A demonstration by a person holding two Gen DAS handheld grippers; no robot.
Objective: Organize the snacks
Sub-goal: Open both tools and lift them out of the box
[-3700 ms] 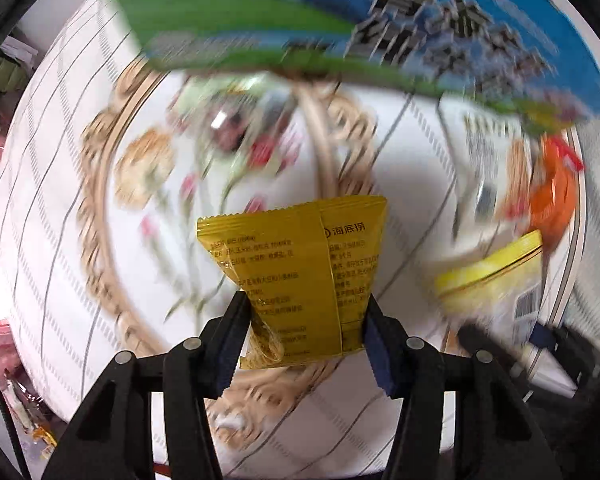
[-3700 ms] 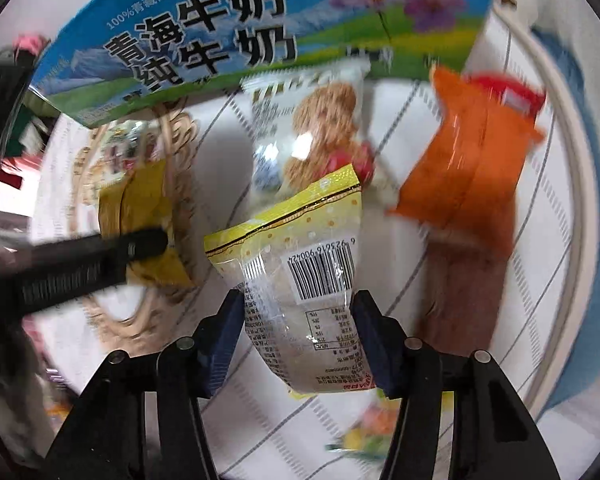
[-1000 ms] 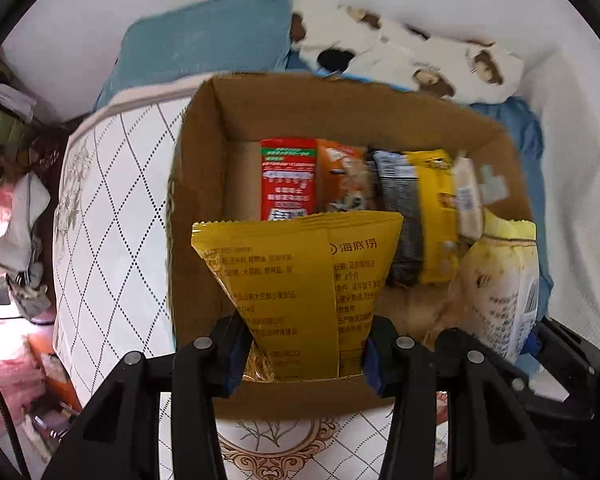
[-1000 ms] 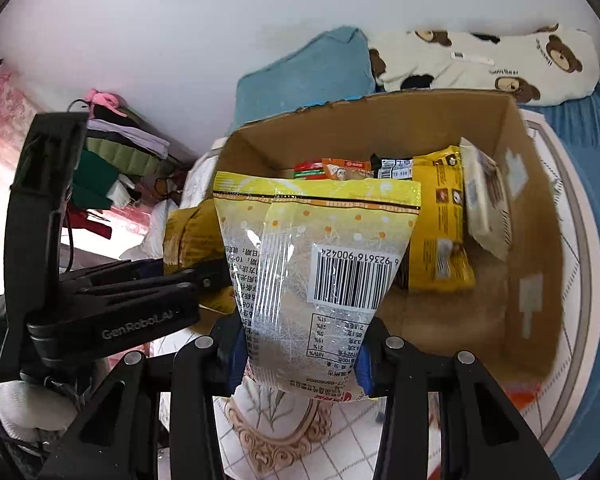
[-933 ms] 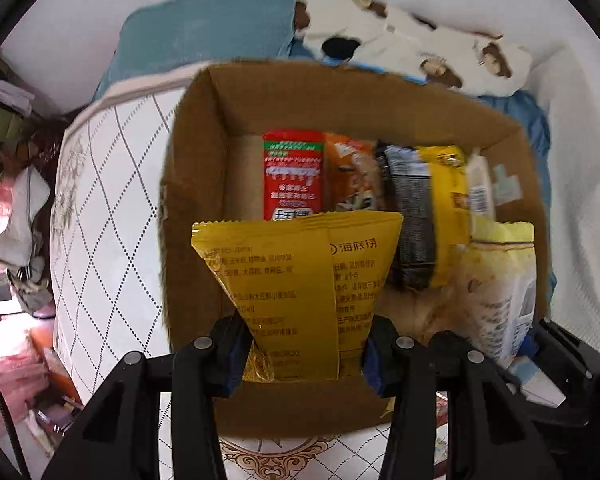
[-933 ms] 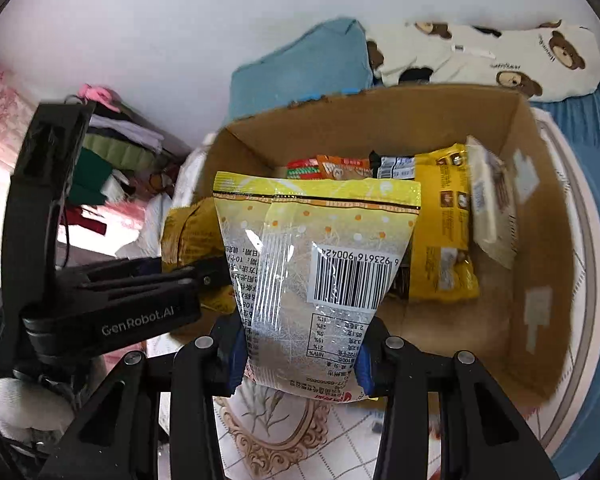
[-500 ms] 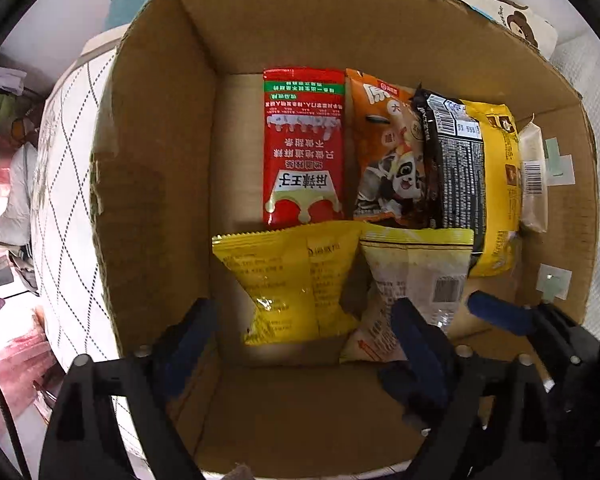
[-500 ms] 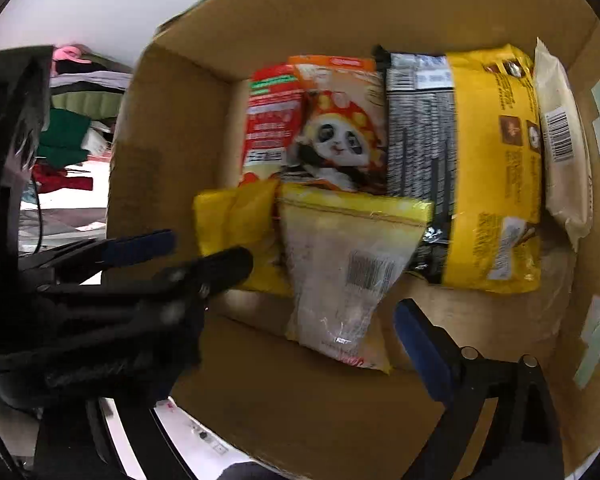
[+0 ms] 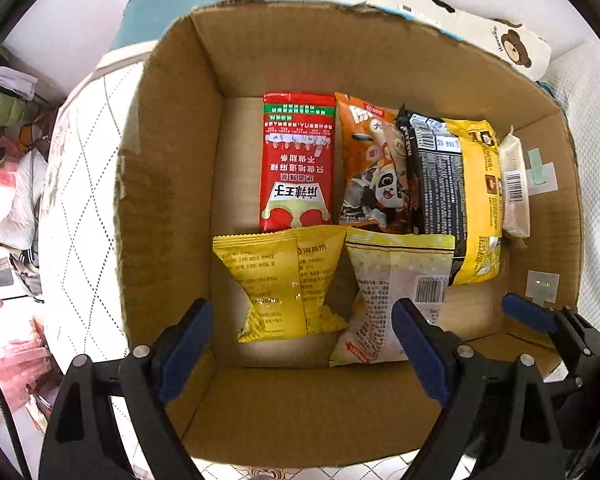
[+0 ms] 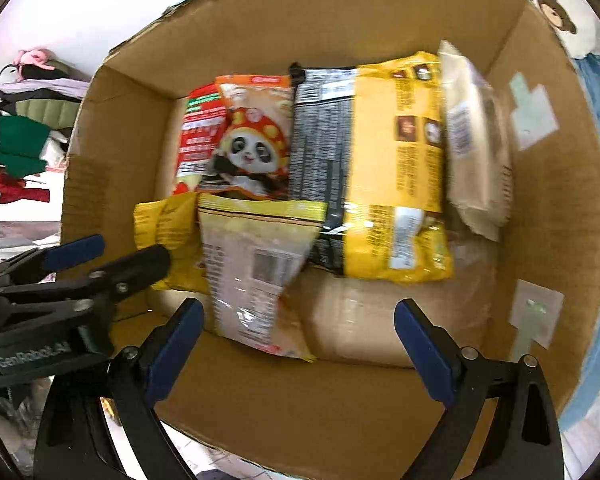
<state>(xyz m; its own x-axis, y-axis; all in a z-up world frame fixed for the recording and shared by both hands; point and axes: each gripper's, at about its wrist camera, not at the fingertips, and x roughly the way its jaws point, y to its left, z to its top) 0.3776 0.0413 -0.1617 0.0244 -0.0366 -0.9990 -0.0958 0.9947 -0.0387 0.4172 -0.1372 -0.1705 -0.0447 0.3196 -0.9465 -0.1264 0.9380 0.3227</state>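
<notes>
Snacks are lying inside the cardboard box [image 9: 168, 160]: the yellow packet [image 9: 284, 280] and the pale barcode packet [image 9: 392, 304] are sitting side by side at the near end. Both the left gripper [image 9: 300, 344] and the right gripper [image 10: 296, 344] are hanging over them, fingers spread wide and empty. Release looks finished; next, both should be lifting clear to fetch more.

Red packet [image 10: 198, 132] mostly hidden behind panda packet [image 10: 252, 148]. Yellow pouch [image 10: 164, 224] partly covered by left gripper [image 10: 116, 256]. Barcode on pale pouch [image 10: 256, 280] blurred, unreadable.
</notes>
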